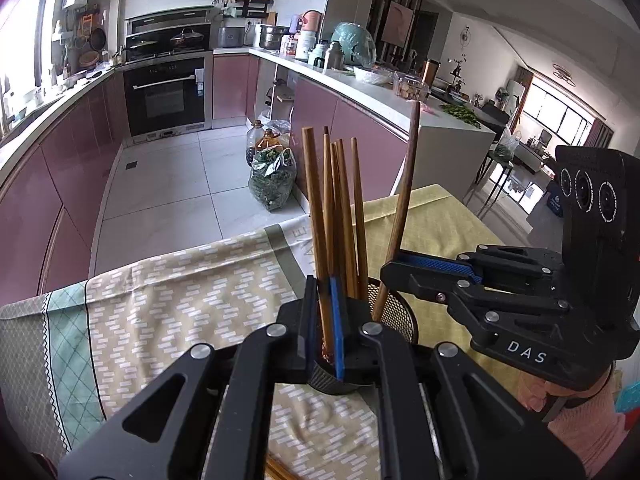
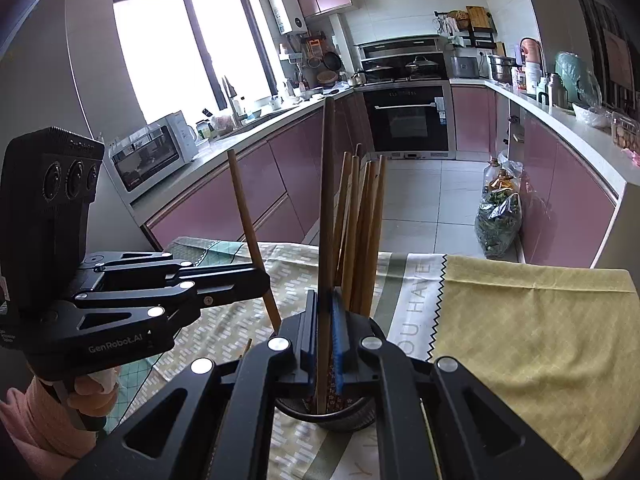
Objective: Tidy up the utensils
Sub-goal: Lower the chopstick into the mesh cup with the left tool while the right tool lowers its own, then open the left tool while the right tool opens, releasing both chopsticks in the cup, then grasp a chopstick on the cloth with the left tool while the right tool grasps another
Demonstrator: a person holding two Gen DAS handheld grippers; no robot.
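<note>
Item: my left gripper point(image 1: 325, 320), jaws pressed together on one wooden chopstick point(image 1: 318, 216), which stands nearly upright with its lower end down inside the black mesh holder point(image 1: 396, 312). Item: my right gripper point(image 2: 326, 332), likewise clamped on a single darker, longer chopstick point(image 2: 328, 200), its lower end also in the holder's mouth. Seen from the left camera, the right gripper comes in from the right side and its chopstick leans against the holder's right rim. Item: a bundle of further chopsticks point(image 1: 346, 208) already standing in the holder, just beyond my left fingertips, fanned slightly apart at the top. Item: the holder itself sits on the table, on a patterned beige cloth point(image 1: 180, 300) next to a yellow cloth point(image 2: 540, 320) on the right. Item: a loose chopstick end point(image 1: 280, 470) lying on the cloth at the near edge, under my left gripper. Far background: kitchen with pink cabinets and oven point(image 1: 168, 96).
</note>
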